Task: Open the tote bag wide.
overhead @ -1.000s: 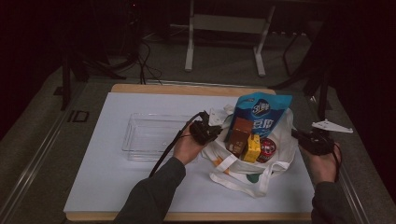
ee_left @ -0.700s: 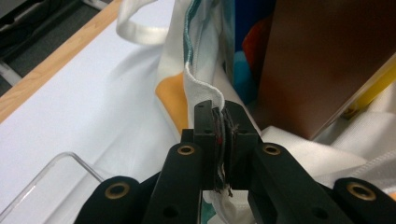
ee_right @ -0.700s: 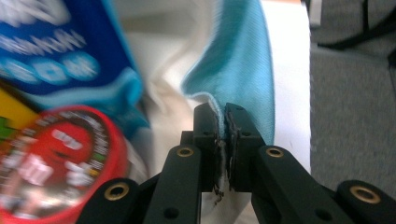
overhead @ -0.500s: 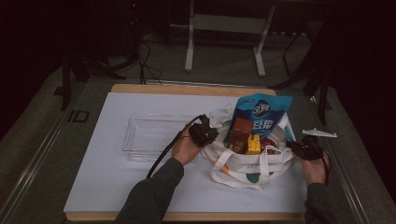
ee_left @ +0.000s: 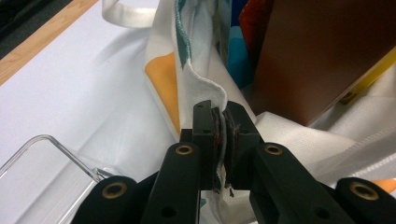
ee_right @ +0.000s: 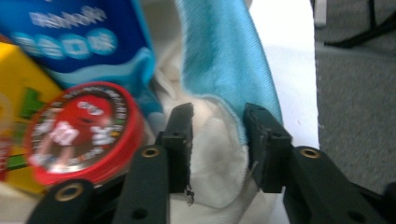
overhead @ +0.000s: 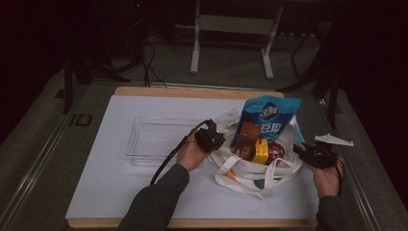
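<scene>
While the white tote bag (overhead: 255, 168) sits on the white table cover (overhead: 120, 192) at about four o'clock from the middle of the table, the left gripper (overhead: 215, 137) is clamped on the bag's rim at the bag's nine o'clock side. Its own view shows this closely: the two black jaws are pressed together with a fold of the bag's white hemmed cloth (ee_left: 223, 140) pinched between the pads, an orange patch of the bag's print just at ten o'clock of the pinch.

At the bag's three o'clock side the right gripper (overhead: 303, 151) has its jaws parted; they have just been opening, and the bag's cloth (ee_right: 217, 158) lies loosely in the gap between them (the pads are not squeezing it). A light blue cloth (ee_right: 229, 60) rises at twelve o'clock from that gap.

Standing in the bag are a blue snack packet (overhead: 269, 115) toward twelve o'clock, a brown box (overhead: 246, 139) just beside the left gripper, a yellow carton (overhead: 261, 151) next to it, and a round red-lidded tin (ee_right: 84, 130) near the right gripper.

A clear plastic tray (overhead: 159, 142) lies on the cover at nine o'clock of the bag, just beside the left hand (overhead: 191, 154). The right hand (overhead: 327, 175) rests at the table's four o'clock edge.
</scene>
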Motion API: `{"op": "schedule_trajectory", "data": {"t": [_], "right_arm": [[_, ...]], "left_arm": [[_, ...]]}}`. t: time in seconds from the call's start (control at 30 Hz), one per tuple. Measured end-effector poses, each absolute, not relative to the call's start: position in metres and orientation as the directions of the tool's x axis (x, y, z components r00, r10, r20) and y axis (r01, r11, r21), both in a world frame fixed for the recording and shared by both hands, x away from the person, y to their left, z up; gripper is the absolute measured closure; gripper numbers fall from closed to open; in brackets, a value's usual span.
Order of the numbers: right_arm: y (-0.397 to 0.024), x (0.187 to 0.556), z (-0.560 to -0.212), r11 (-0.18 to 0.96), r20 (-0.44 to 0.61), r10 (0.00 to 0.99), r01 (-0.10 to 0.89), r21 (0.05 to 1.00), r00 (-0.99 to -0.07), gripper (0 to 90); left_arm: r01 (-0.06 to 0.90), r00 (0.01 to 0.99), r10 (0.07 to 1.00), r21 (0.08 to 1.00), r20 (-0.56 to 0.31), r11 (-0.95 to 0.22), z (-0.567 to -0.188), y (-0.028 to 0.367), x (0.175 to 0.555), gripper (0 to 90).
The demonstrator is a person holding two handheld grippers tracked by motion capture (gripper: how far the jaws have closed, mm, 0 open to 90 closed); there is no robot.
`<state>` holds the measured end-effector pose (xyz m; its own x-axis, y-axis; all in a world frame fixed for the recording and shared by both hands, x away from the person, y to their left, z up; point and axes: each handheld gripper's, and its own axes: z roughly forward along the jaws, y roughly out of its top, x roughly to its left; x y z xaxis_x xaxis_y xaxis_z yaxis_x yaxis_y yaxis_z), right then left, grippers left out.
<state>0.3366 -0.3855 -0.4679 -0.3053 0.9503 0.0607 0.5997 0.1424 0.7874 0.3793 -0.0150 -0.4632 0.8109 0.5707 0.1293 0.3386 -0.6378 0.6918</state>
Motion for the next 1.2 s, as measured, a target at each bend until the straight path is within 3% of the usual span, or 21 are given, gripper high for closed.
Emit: {"op": "schedule_trajectory", "data": {"t": [0.3, 0.63, 0.73, 0.9, 1.2], "right_arm": [[-0.378, 0.3, -0.435, 0.175, 0.004, 0.938, 0.484, 0.858, -0.346, 52.8], [-0.368, 0.247, -0.436, 0.155, 0.07, 0.865, 0.397, 0.904, -0.497, 52.6], [-0.362, 0.243, -0.446, 0.158, 0.082, 0.855, 0.408, 0.899, -0.511, 54.2], [-0.355, 0.246, -0.47, 0.189, 0.089, 0.855, 0.467, 0.864, -0.511, 64.2], [-0.351, 0.258, -0.507, 0.201, 0.113, 0.864, 0.542, 0.816, -0.49, 67.8]], "left_arm": [[0.348, 0.811, 0.576, 0.708, 0.102, -0.614, -0.462, -0.012, 0.379, 84.2], [0.348, 0.809, 0.579, 0.712, 0.101, -0.61, -0.461, -0.012, 0.378, 83.9], [0.347, 0.809, 0.579, 0.713, 0.101, -0.609, -0.461, -0.012, 0.378, 83.8], [0.344, 0.81, 0.577, 0.716, 0.101, -0.608, -0.462, -0.012, 0.377, 83.8], [0.353, 0.807, 0.583, 0.71, 0.098, -0.609, -0.464, -0.012, 0.378, 84.1]]}}
